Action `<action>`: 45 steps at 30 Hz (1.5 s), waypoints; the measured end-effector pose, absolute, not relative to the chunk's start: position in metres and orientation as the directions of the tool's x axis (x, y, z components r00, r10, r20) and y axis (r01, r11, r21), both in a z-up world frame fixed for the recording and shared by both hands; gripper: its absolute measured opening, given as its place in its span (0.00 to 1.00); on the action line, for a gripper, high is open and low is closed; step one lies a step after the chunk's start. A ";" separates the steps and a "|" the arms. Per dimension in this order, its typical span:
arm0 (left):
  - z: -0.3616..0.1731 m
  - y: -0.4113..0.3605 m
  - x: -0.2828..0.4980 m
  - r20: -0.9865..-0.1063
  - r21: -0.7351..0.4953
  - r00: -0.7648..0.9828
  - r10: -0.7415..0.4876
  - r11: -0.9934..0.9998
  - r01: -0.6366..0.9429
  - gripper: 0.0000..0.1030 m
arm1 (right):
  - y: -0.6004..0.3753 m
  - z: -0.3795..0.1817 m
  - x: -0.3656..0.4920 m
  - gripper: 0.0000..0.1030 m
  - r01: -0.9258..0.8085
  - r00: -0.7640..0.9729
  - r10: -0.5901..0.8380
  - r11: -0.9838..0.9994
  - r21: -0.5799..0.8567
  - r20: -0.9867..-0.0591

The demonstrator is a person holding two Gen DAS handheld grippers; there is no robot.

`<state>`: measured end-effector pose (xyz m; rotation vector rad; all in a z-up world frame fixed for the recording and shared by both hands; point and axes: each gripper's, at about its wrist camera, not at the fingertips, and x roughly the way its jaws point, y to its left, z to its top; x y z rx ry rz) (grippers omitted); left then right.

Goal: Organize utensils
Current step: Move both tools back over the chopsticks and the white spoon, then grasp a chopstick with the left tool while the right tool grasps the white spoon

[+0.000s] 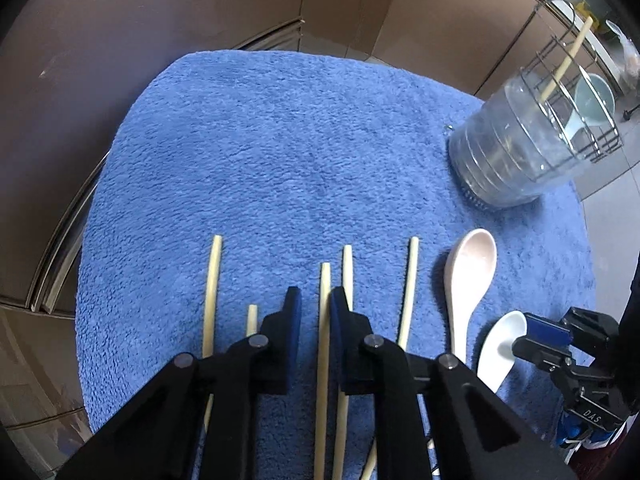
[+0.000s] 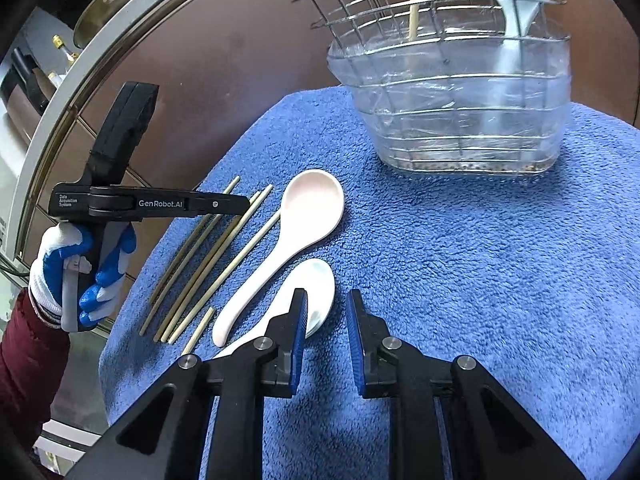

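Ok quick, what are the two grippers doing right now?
Left gripper: open, a chopstick between its fingers, not pinched.
Right gripper: open, empty.

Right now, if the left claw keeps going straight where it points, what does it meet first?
Most likely the chopstick lying between its fingers, with the blue towel right beneath. The left claw points steeply down; depth is uncertain, so contact may already exist.

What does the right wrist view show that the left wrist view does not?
Only the right wrist view shows the gloved hand holding the left tool above the chopsticks. Only the left wrist view shows one chopstick between that tool's fingers. Both show the blue towel, pink spoon, white spoon and wire basket.
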<state>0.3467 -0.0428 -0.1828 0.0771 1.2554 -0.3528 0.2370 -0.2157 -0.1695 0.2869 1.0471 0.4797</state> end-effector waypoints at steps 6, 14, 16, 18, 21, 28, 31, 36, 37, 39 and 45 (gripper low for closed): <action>-0.187 -0.051 0.351 -0.945 -0.103 0.263 -0.194 0.941 0.323 0.09 | -0.211 -0.174 0.245 0.13 -0.259 0.371 0.516 0.856 0.448 -0.772; -0.189 -0.047 0.346 -0.935 -0.114 0.289 -0.207 0.944 0.309 0.05 | -0.199 -0.176 0.250 0.08 -0.288 0.365 0.502 0.862 0.417 -0.785; -0.185 -0.042 0.338 -0.928 -0.120 0.305 -0.214 0.947 0.299 0.05 | -0.199 -0.171 0.246 0.08 -0.289 0.378 0.499 0.864 0.413 -0.779; -0.178 -0.037 0.330 -0.917 -0.129 0.328 -0.226 0.947 0.293 0.05 | -0.204 -0.163 0.241 0.07 -0.288 0.395 0.499 0.865 0.411 -0.771; -0.159 -0.030 0.317 -0.895 -0.136 0.375 -0.241 0.948 0.286 0.05 | -0.207 -0.149 0.231 0.06 -0.291 0.428 0.493 0.869 0.401 -0.758; -0.086 -0.017 0.276 -0.794 -0.180 0.522 -0.311 0.941 0.286 0.05 | -0.221 -0.102 0.197 0.05 -0.293 0.546 0.428 0.903 0.314 -0.720; -0.050 -0.016 0.264 -0.730 -0.213 0.587 -0.350 0.933 0.291 0.05 | -0.237 -0.075 0.182 0.05 -0.268 0.616 0.380 0.925 0.271 -0.690; -0.002 -0.025 0.254 -0.621 -0.261 0.670 -0.408 0.913 0.315 0.05 | -0.263 -0.021 0.165 0.05 -0.198 0.747 0.281 0.959 0.202 -0.603; 0.008 -0.029 0.254 -0.595 -0.272 0.685 -0.421 0.907 0.322 0.05 | -0.263 -0.013 0.164 0.05 -0.186 0.765 0.266 0.963 0.194 -0.586; 0.023 -0.035 0.254 -0.552 -0.288 0.709 -0.438 0.898 0.331 0.05 | -0.271 0.004 0.161 0.05 -0.158 0.806 0.225 0.973 0.167 -0.548; 0.069 -0.065 0.269 -0.389 -0.348 0.789 -0.476 0.868 0.353 0.05 | -0.293 0.051 0.169 0.05 -0.076 0.892 0.102 0.994 0.076 -0.441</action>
